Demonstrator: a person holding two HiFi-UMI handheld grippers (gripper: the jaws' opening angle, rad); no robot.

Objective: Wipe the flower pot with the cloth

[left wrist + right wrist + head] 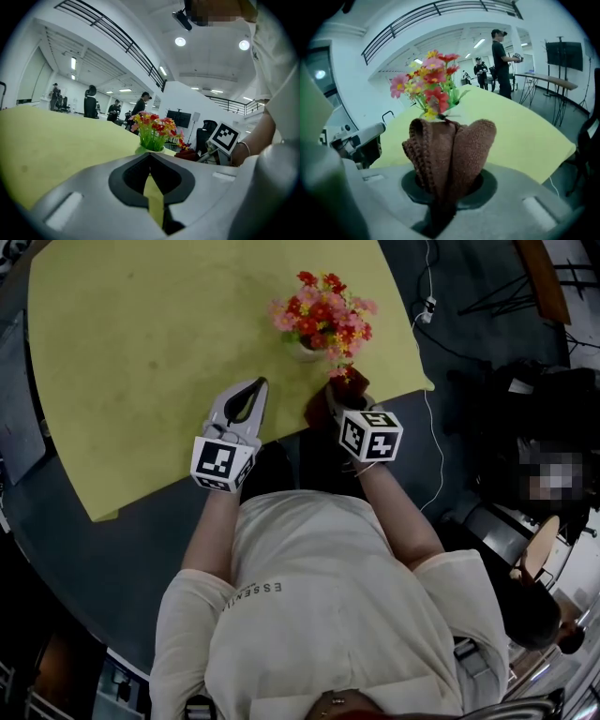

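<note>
The flower pot (303, 351) is small and pale, filled with red, pink and yellow flowers (323, 313); it stands on the yellow table (141, 352) near the front right edge. My right gripper (341, 393) is just in front of the pot, shut on a folded brown knitted cloth (451, 146) that sticks up out of its jaws and hides the pot in the right gripper view. My left gripper (259, 383) lies over the table to the left of the pot, jaws shut with nothing between them. In the left gripper view the flowers (153, 127) stand straight ahead.
The table's front edge (281, 439) runs just under both grippers. A white cable and power strip (428, 307) lie on the dark floor to the right. Several people (140, 104) stand far behind the table, one (500, 56) beside a long desk.
</note>
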